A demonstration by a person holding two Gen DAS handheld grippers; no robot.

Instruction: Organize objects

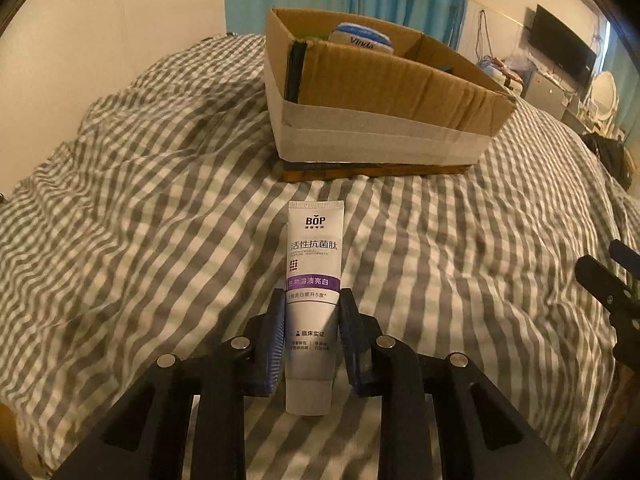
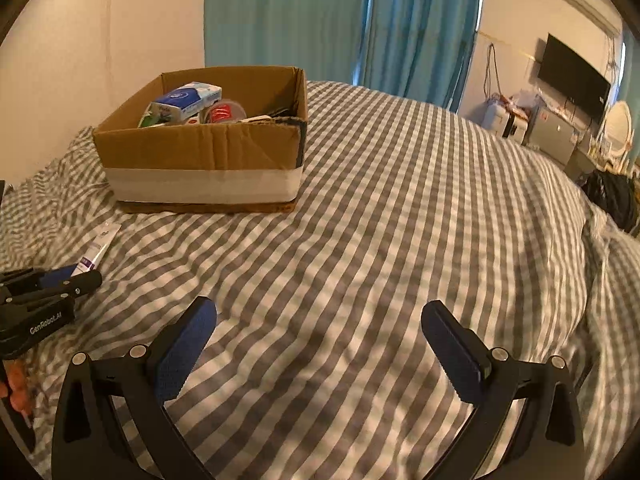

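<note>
A white and grey toothpaste tube (image 1: 314, 256) with a purple band lies on the striped bedcover (image 1: 160, 208), cap end toward me. My left gripper (image 1: 313, 296) has its blue pads against both sides of the tube's lower half, shut on it. Beyond it stands a cardboard box (image 1: 380, 136) with a white taped band, holding a blue tissue pack (image 1: 360, 38). In the right wrist view the box (image 2: 200, 148) holds several packs and the tube (image 2: 100, 246) lies to its front left in the left gripper (image 2: 80, 276). My right gripper (image 2: 320, 312) stands open over bare bedcover.
The bed fills both views, with a cream wall to the left and teal curtains (image 2: 320, 20) behind. At the far right are a wall television (image 2: 572, 76), cluttered shelves and a black bag (image 2: 612, 196) at the bed's edge. A hand (image 2: 16, 396) shows at the lower left.
</note>
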